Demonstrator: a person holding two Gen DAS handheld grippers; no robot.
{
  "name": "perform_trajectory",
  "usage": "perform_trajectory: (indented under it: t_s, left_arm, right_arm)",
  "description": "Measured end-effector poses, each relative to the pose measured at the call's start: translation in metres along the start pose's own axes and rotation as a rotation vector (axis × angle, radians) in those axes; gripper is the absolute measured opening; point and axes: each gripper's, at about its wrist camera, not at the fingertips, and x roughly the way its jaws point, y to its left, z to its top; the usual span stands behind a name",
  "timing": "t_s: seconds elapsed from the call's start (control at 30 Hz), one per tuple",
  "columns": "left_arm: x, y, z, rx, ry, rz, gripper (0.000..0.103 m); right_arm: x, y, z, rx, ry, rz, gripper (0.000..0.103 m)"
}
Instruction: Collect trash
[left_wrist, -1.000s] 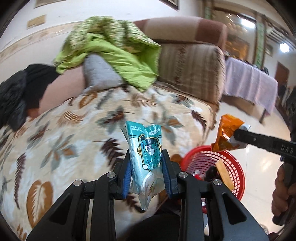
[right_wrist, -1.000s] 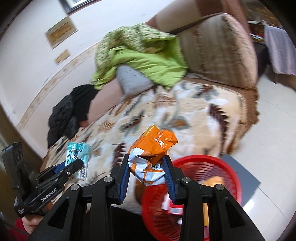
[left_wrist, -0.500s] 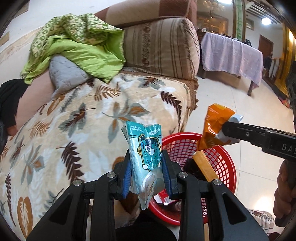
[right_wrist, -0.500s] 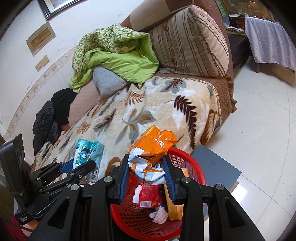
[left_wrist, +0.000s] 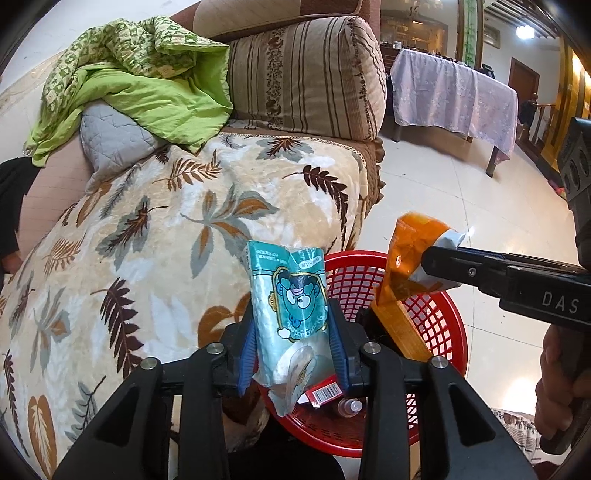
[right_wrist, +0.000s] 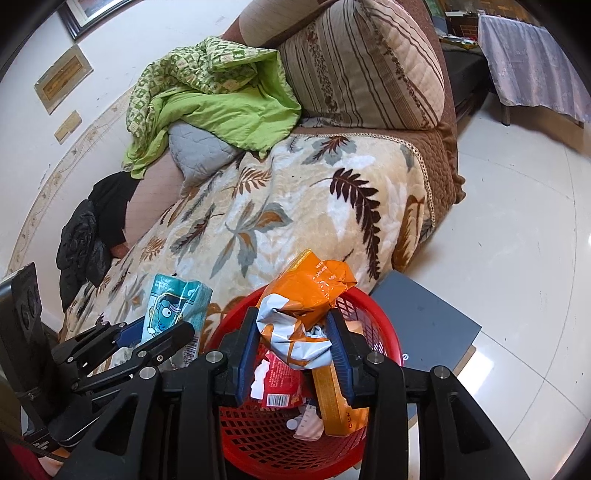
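Jaws easing apart on both our grippers — the left gripper (left_wrist: 291, 350) with a teal wrapper (left_wrist: 290, 306) between its pads, the right gripper (right_wrist: 293, 350) with a crumpled orange bag (right_wrist: 306, 295), both poised above the red basket (right_wrist: 384, 332) beside the sofa (right_wrist: 295, 206). We judge the teal wrapper riskier — it hangs near the rim and could flutter onto the floor.
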Motion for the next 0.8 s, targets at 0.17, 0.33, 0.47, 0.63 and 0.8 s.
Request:
perform_trajectory:
  t_s: [0.17, 0.33, 0.47, 0.63, 0.8]
  left_arm:
    - [-0.001, -0.002, 0.001, -0.008, -0.003, -0.011, 0.039]
    - [-0.006, -0.004, 0.001, -0.005, -0.014, -0.031, 0.058]
    - [-0.006, -0.005, 0.0, -0.006, -0.008, -0.048, 0.066]
    - [-0.01, -0.001, -0.002, -0.018, -0.016, -0.029, 0.079]
    - [-0.024, 0.012, -0.006, -0.049, -0.072, 0.065, 0.09]
  right_arm:
    - [-0.006, 0.0, 0.002, -0.004, -0.014, -0.017, 0.049]
    - [-0.015, 0.001, 0.003, -0.005, -0.03, -0.04, 0.052]
    - [-0.02, 0.003, 0.003, -0.01, -0.044, -0.059, 0.056]
    - [-0.024, 0.004, 0.003, -0.002, -0.064, -0.118, 0.069]
    - [-0.031, 0.013, 0.005, -0.022, -0.132, -0.318, 0.088]
